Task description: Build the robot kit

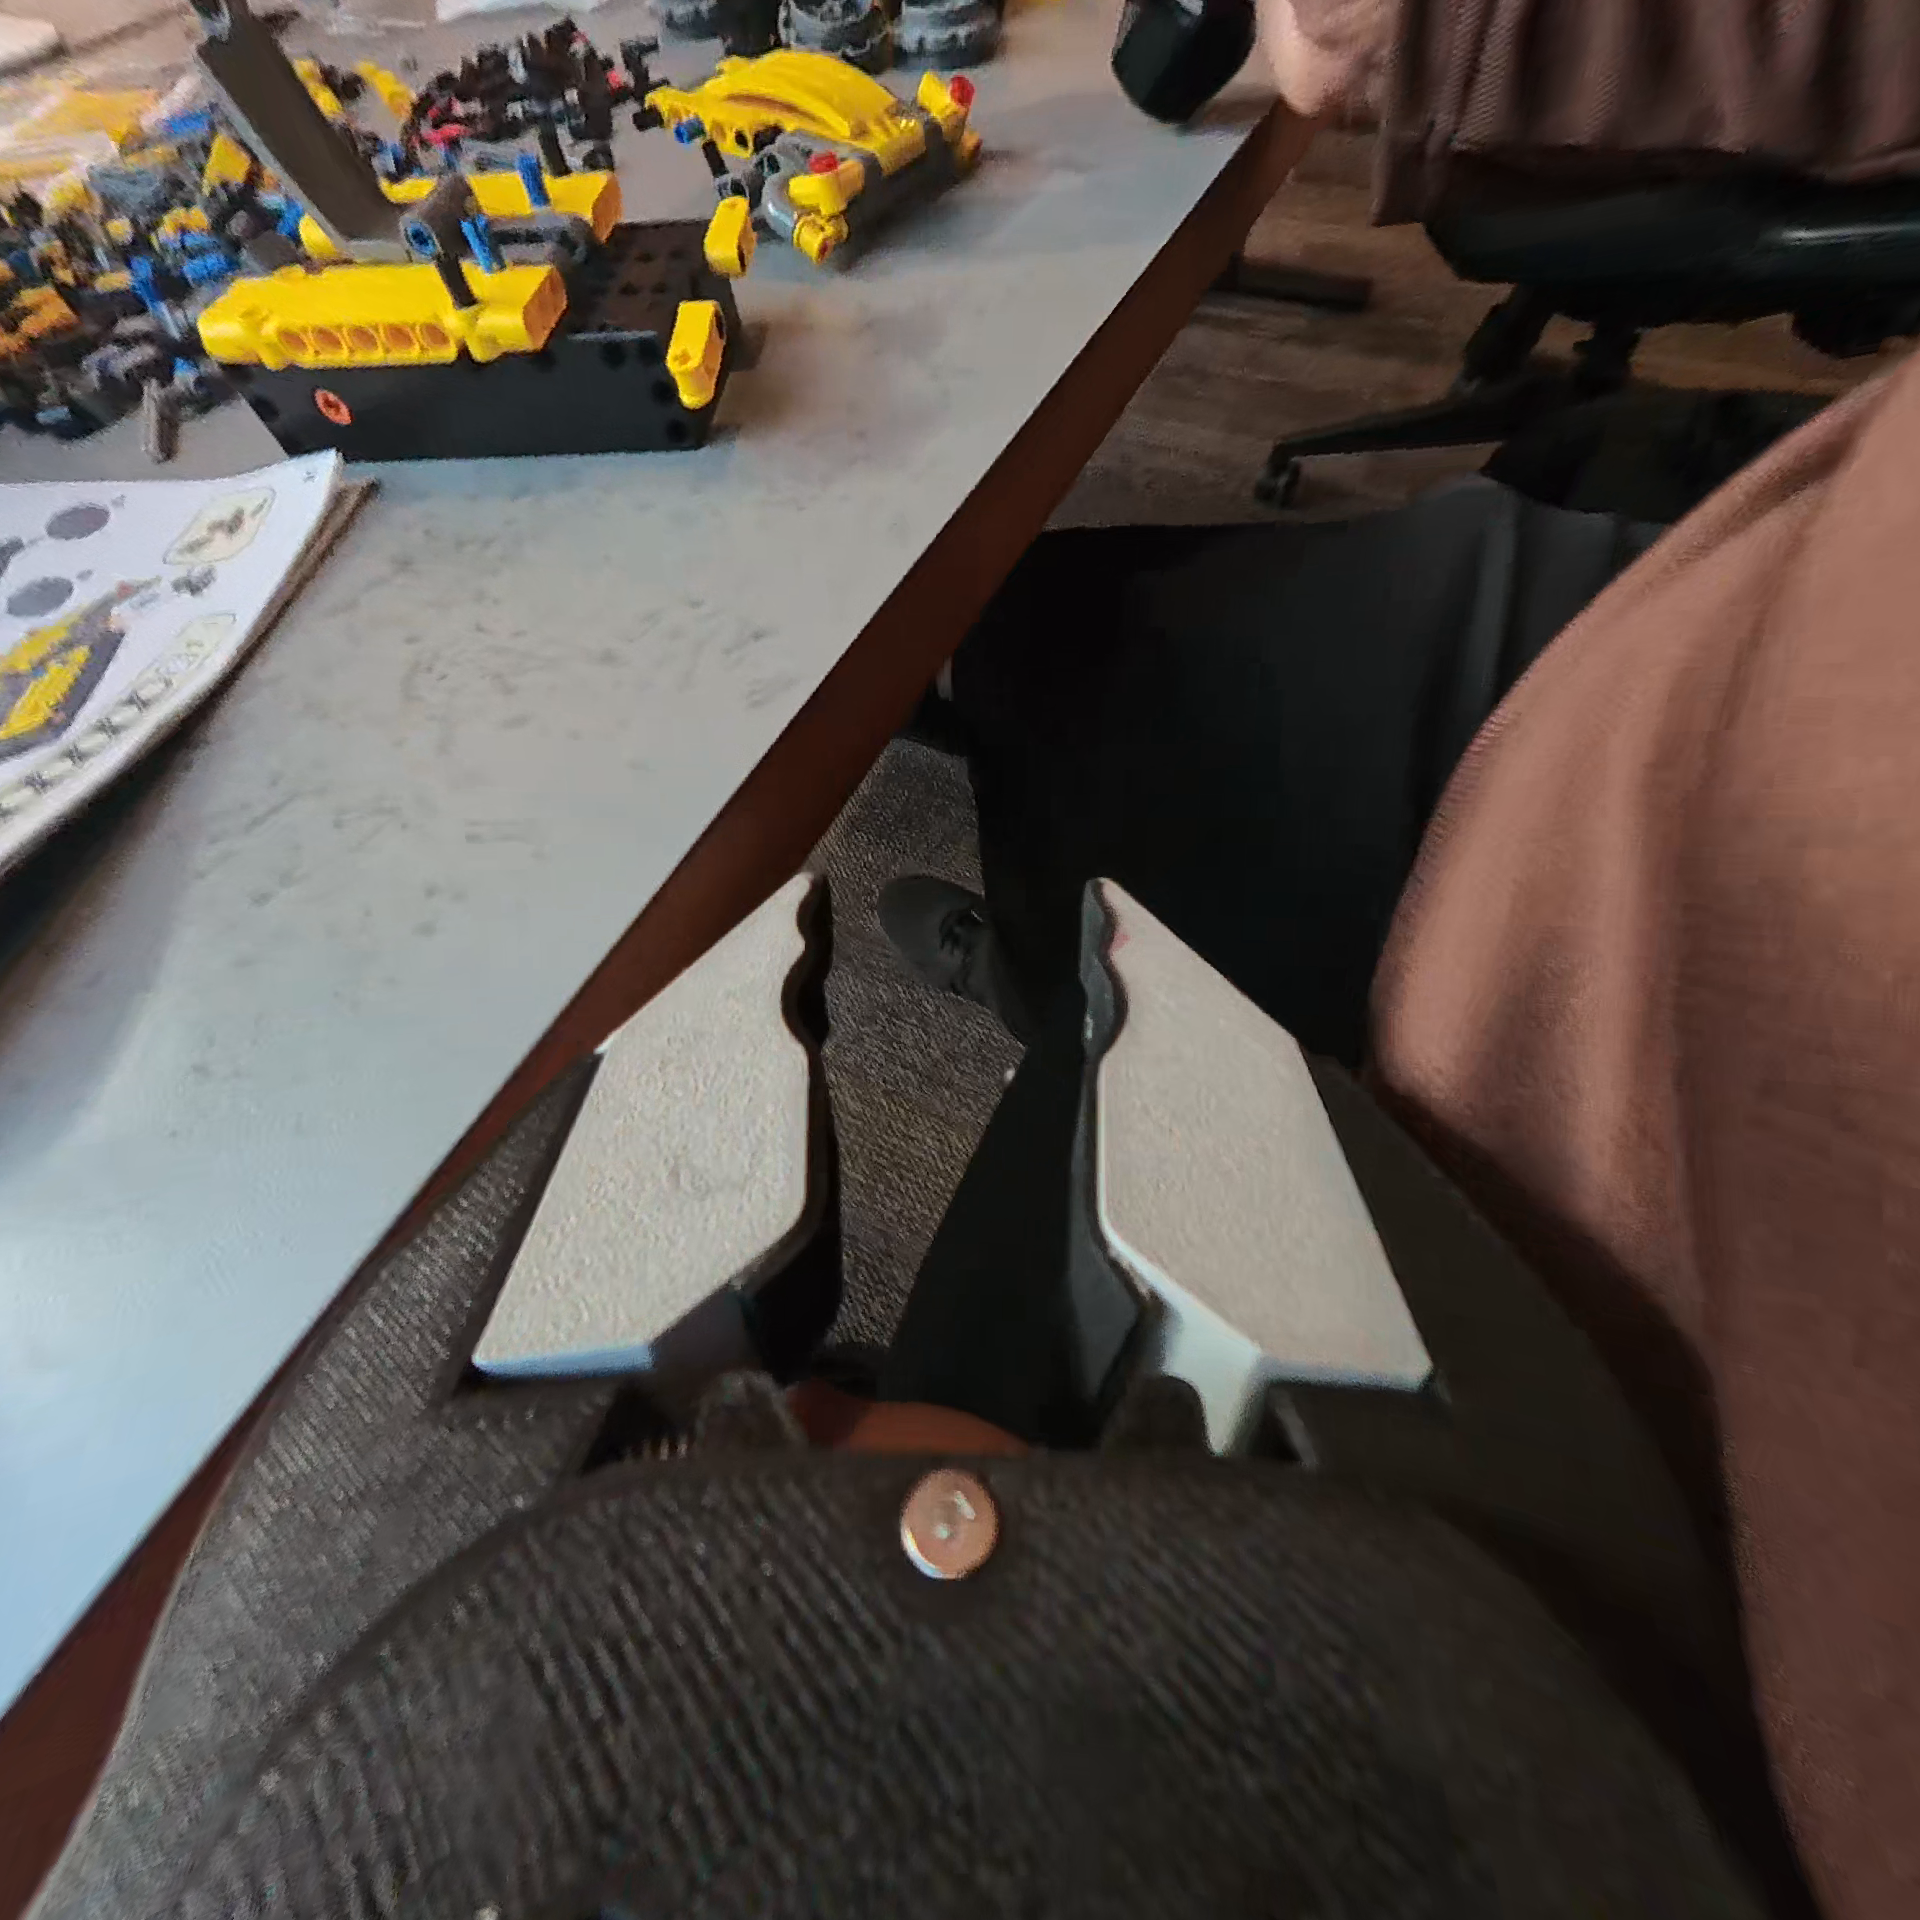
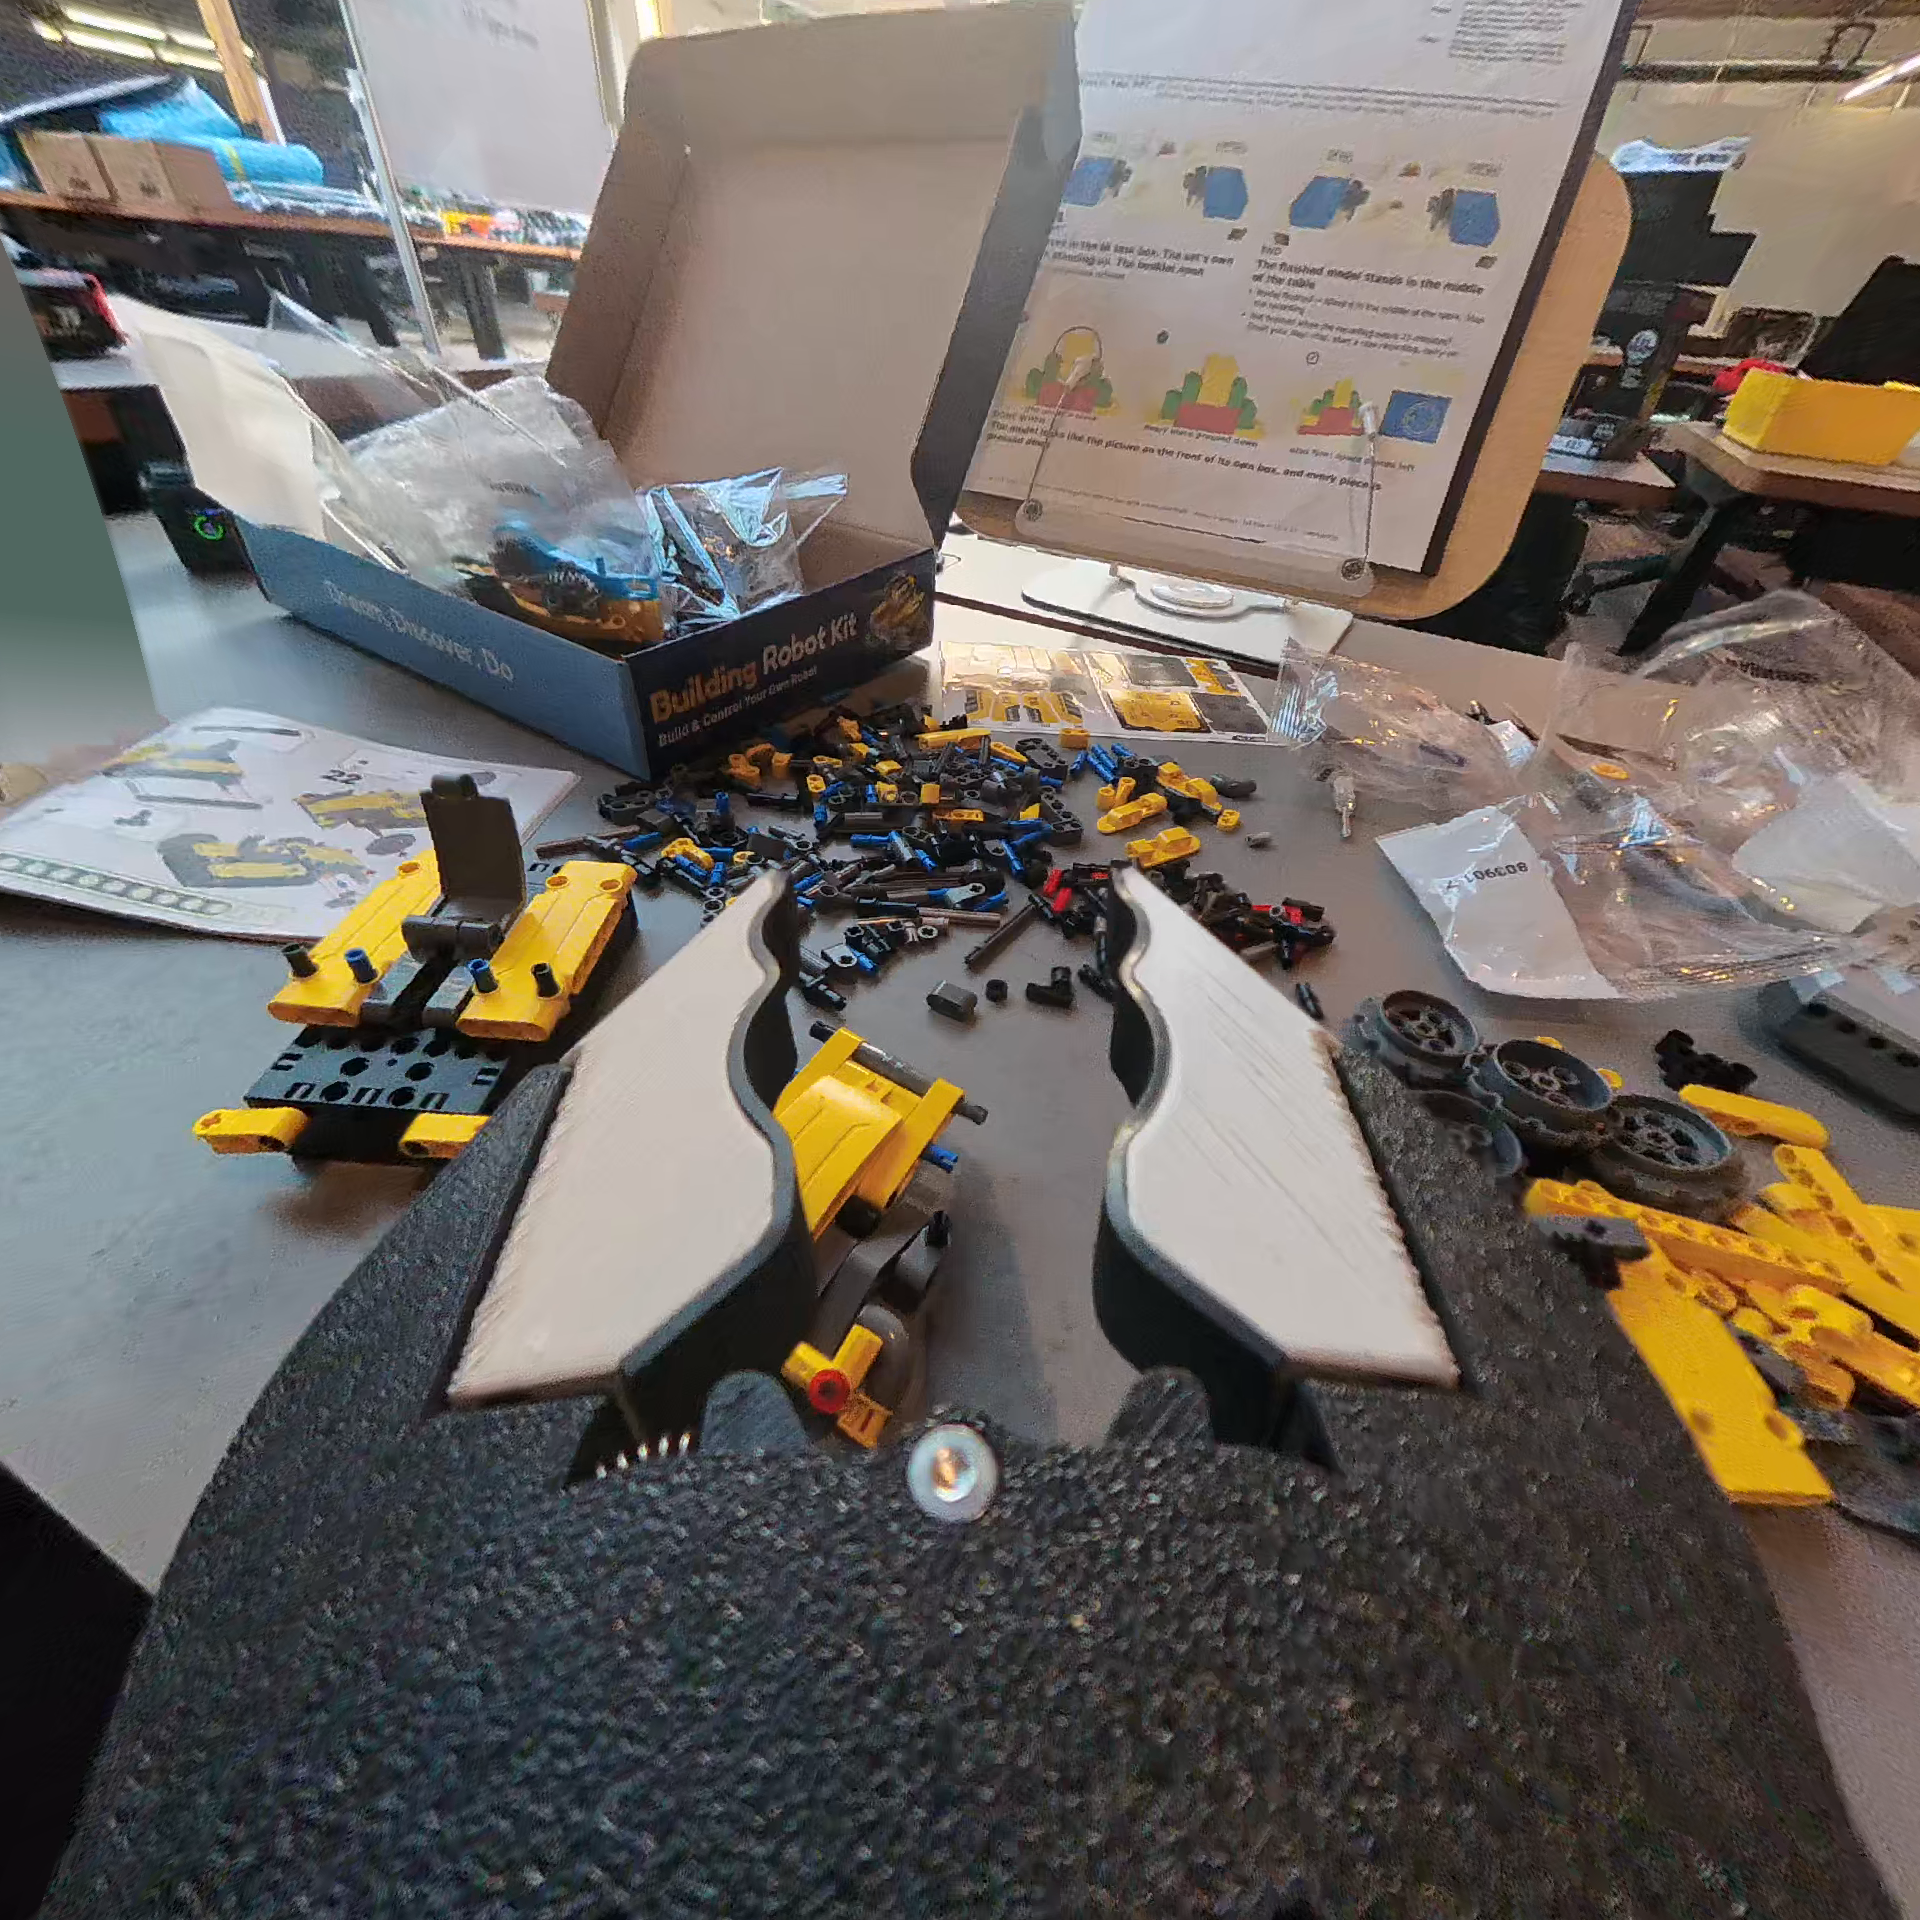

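Note:
My left gripper [image 1: 956,904] is open and empty. It hangs off the front edge of the grey table [image 1: 468,831], over carpet and a person's black trouser leg [image 1: 1039,1143]. My right gripper [image 2: 951,883] is open low over the table. A yellow and grey brick subassembly [image 2: 868,1153] lies between its fingers, against the left finger [image 2: 644,1143], and is not clamped. A black base with yellow panels and a dark seat [image 2: 447,966] stands left of it. That base also shows in the left wrist view [image 1: 468,343], with the subassembly [image 1: 831,145] behind it.
A pile of small black, blue and yellow pieces [image 2: 935,821] lies ahead. Dark wheels [image 2: 1558,1091] and yellow beams [image 2: 1766,1299] are at the right, with plastic bags [image 2: 1714,779]. An open kit box [image 2: 623,644], a booklet [image 2: 208,821] and a sheet on a stand [image 2: 1278,291] are behind. The grippers' ends are close to 30 cm from one another.

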